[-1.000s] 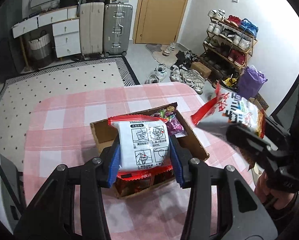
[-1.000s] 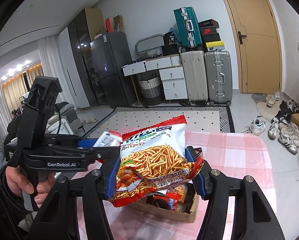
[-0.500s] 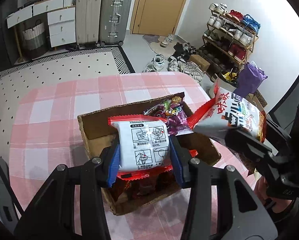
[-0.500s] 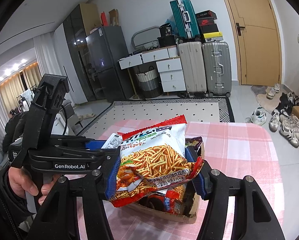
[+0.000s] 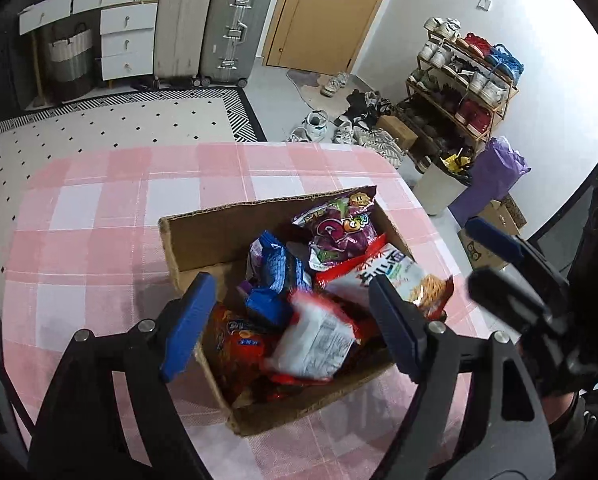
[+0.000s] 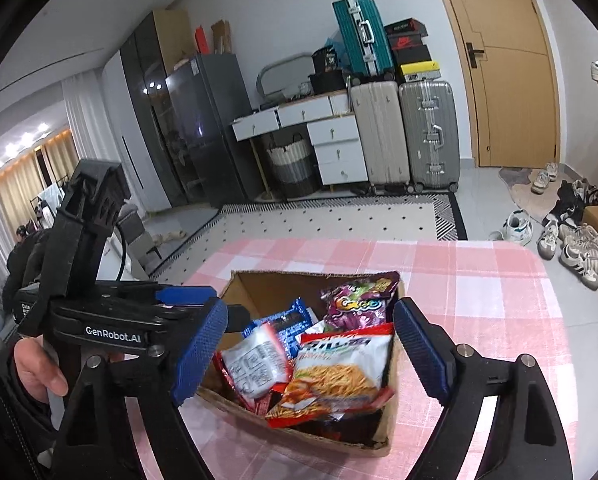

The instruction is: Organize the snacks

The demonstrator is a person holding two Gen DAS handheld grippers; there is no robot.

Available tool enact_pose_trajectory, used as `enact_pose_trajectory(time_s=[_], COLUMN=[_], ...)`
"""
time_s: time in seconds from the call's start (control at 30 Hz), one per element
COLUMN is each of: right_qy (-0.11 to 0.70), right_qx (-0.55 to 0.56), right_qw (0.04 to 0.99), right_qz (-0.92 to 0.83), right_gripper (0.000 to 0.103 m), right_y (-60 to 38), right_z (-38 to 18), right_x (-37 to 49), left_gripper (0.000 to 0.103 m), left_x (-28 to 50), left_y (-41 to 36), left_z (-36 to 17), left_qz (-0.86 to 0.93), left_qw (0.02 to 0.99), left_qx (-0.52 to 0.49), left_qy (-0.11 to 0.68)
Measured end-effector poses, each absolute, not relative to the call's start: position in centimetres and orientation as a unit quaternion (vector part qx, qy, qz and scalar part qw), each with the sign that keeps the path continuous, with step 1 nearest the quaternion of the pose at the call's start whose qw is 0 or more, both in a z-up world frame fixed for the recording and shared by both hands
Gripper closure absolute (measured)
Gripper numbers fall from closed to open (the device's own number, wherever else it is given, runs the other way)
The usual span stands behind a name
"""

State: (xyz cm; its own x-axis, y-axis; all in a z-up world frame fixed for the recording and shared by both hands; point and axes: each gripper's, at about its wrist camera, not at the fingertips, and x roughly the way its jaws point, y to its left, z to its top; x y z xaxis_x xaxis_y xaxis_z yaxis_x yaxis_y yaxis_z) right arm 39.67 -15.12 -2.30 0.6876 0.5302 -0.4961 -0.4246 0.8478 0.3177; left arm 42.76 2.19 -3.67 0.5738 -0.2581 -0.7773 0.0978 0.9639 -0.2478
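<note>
The left gripper (image 5: 291,320) hangs above the near end of a cardboard box (image 5: 203,232) with its blue fingers (image 5: 187,320) spread wide and nothing between them; the white packet with red edges (image 5: 319,340) lies below and between the fingers, tilted on top of the other snacks and clear of both pads; it looks slightly blurred. The right gripper (image 6: 311,348) is also spread wide and bare; the noodle-snack bag (image 6: 339,368) lies in the box beneath the gap between its fingers (image 6: 419,352), touching neither. In the right wrist view the two packets lie side by side, the white one on the left, their edges overlapping. Behind them in the box sit a blue packet (image 5: 275,272) and a purple bag (image 5: 339,232), the purple one leaning against the far corner; a red-orange packet (image 5: 235,336) lies lower down by the left finger. The box stands on a table covered with a pink checked cloth (image 5: 99,208). The left gripper's body shows in the right wrist view, held by a hand (image 6: 39,372) at the left edge.
</note>
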Motion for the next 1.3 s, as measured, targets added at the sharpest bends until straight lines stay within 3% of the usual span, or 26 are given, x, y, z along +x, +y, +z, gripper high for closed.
enact_pose_trajectory(time_s=[0.23, 0.5, 0.6, 0.67, 1.3], right_qy=[0.270, 0.227, 0.226, 0.227, 0.165], right_qx=[0.103, 0.100, 0.095, 0.086, 0.068], right_qw=[0.925, 0.945, 0.948, 0.950, 0.970], right_qz=[0.247, 0.212, 0.205, 0.196, 0.168], right_gripper=[0.013, 0.006, 0.005, 0.005, 0.002], right_y=[-17.8, -20.5, -21.0, -21.2, -22.5], right_z=[-0.8, -0.4, -0.9, -1.4, -5.3], right_x=[37.1, 31.0, 29.0, 27.7, 17.3], left_gripper=[0.025, 0.019, 0.012, 0.001, 0.001], left_x=[39.6, 33.1, 30.7, 29.0, 17.3], left_y=[2.2, 0.4, -0.2, -0.3, 1.7], left_z=[-1.8, 1.4, 1.9, 2.0, -2.9], left_qz=[-0.071, -0.030, -0.018, -0.014, 0.043], left_qw=[0.896, 0.935, 0.943, 0.947, 0.967], left_qx=[-0.076, -0.011, 0.003, 0.003, -0.002], left_qy=[0.431, 0.354, 0.332, 0.322, 0.251])
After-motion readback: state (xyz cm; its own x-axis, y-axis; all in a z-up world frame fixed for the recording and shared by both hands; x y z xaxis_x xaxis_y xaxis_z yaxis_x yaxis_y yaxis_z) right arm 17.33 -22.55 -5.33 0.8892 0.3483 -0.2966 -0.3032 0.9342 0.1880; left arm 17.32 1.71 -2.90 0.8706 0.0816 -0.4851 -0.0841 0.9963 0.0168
